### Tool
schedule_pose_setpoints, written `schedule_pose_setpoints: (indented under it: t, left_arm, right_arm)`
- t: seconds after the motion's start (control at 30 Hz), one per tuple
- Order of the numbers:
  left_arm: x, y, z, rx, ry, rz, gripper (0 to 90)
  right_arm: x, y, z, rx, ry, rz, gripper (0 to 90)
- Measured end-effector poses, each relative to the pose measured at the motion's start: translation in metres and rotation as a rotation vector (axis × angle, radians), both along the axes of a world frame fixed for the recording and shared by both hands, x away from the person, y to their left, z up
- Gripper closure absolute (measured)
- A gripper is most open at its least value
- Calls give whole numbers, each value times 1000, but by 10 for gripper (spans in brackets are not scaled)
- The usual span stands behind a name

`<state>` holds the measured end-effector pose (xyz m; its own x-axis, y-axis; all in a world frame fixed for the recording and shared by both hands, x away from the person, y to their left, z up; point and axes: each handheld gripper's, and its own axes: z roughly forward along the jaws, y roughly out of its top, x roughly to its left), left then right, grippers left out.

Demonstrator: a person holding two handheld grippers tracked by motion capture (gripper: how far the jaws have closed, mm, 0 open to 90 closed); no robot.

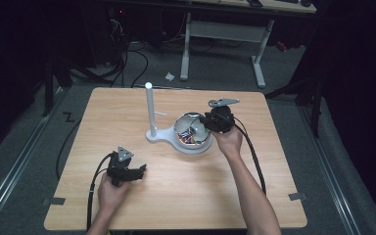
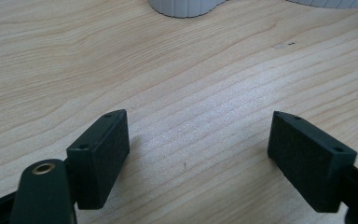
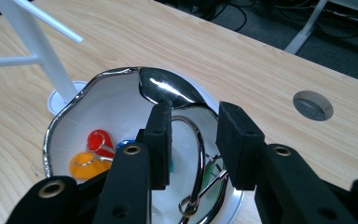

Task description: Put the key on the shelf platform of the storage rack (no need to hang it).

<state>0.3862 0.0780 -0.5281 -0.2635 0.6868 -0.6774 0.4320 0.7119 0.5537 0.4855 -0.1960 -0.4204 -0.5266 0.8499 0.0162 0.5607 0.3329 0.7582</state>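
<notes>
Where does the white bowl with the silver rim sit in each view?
High view: the bowl sits at table centre, just left of the right claw.
Left gripper view: not clearly identifiable; a white ribbed edge lies along the top, above the open left claw.
Right gripper view: the bowl sits centre-left, under the right claw.
Shared landmark: the white stand beside the bowl.

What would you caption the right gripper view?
Open right gripper fingers poised over a white bowl holding a metal ring with coloured tags.
</notes>
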Motion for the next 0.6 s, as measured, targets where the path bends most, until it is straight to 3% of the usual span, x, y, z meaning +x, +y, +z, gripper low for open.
schedule_pose_setpoints:
  t: [0.13,0.3,0.47,0.53,0.6]
  left_arm:
    - [0,0,0,0,0,1,209]
    - [0,0,0,0,0,3,209]
    - [0,0,0,1,0,3,209]
    - [0,0,0,1,0,5,210]
    - [0,0,0,1,0,5,210]
  right_arm:
    - [-7,-5,1,-5,-3,6,688]
    - [-15,-13,0,-5,31,12,774]
    - [-13,-11,-1,-27,43,16,834]
    - [-10,-11,-4,3,53,15,851]
    - [-8,-9,-6,2,57,16,854]
